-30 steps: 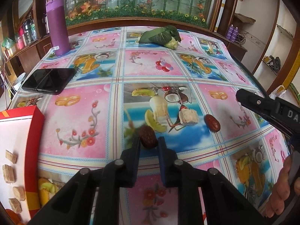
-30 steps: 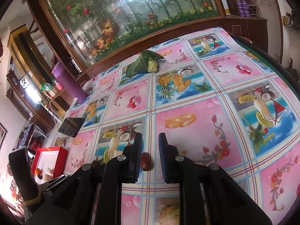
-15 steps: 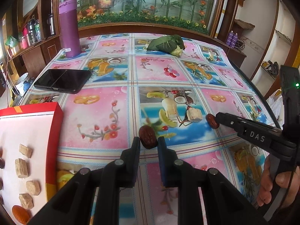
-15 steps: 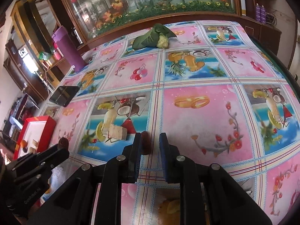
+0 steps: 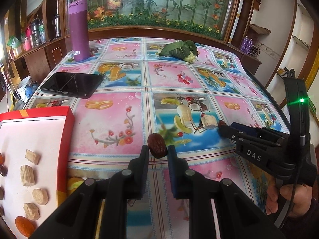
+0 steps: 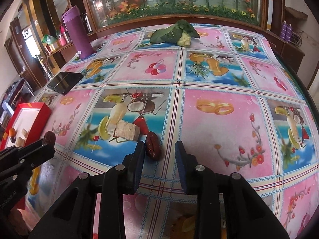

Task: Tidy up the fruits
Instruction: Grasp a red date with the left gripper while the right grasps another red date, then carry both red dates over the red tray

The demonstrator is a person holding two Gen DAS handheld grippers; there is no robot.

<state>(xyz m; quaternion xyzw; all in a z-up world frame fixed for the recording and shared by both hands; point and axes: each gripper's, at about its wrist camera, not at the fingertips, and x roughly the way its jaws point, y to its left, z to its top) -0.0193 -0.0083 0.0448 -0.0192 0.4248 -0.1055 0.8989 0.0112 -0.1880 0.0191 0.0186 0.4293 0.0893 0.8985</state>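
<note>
My left gripper (image 5: 158, 151) is shut on a dark red date (image 5: 157, 145) and holds it above the table; the date also shows at its tips in the right wrist view (image 6: 49, 137). My right gripper (image 6: 159, 148) is open around a second date (image 6: 152, 145) that lies on the tablecloth against the left finger. A pale cube (image 6: 127, 131) lies just beyond it. In the left wrist view the right gripper (image 5: 229, 128) reaches that date (image 5: 221, 123) beside the cube (image 5: 209, 121). The red box (image 5: 31, 139) at the left holds cubes, dates and an orange fruit.
A black phone (image 5: 72, 84) lies at the left, a purple bottle (image 5: 78, 29) stands at the far left, and a leafy vegetable (image 5: 179, 48) lies at the far edge. The table's right edge (image 6: 305, 91) drops off close by.
My right gripper has opened wider around its date. My left gripper, still holding its date, has pulled back and left toward the red box.
</note>
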